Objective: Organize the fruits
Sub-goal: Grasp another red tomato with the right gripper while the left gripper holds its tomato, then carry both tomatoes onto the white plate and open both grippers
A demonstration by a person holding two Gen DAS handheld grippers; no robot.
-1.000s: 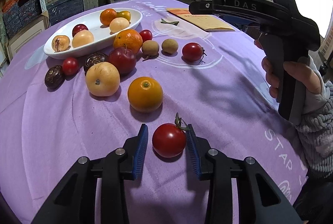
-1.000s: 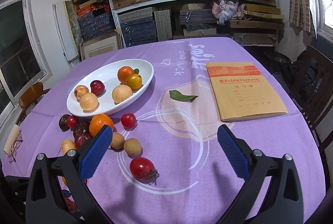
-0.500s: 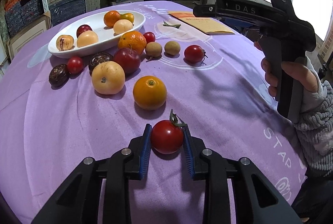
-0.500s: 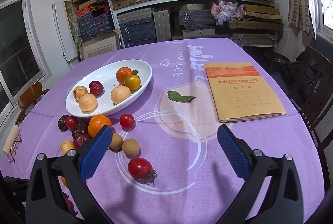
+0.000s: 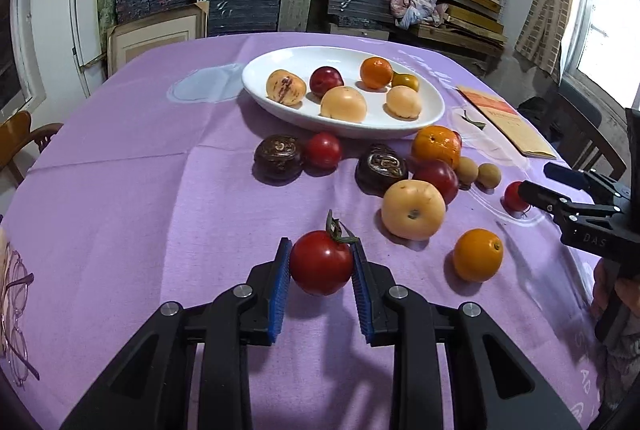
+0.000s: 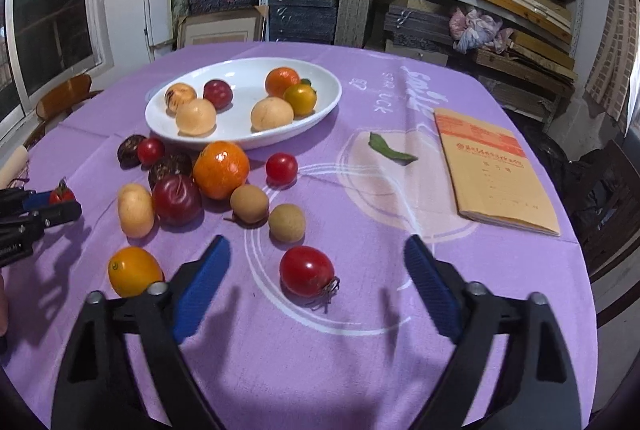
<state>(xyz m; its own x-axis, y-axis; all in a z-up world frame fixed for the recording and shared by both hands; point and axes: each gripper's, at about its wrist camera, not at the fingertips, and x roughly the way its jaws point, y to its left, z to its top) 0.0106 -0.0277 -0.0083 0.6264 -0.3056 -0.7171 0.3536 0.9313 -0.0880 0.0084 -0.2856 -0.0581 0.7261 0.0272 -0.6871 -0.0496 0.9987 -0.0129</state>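
The left gripper (image 5: 321,264) was clamped on a red tomato (image 5: 321,262), seemingly lifted just clear of the cloth, on the near side of the white oval plate (image 5: 256,90). The right gripper (image 6: 316,262) was closing around a second tomato (image 6: 306,271), farther from the plate, pads not touching it.

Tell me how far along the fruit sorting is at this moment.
Done: six fruits lie in the white dish. In hand: the left gripper is shut on a stemmed tomato; the right gripper is closing around a second tomato on the cloth, pads not yet touching. Left: about ten more loose fruits on the cloth by the dish, including an orange and a pale round fruit.
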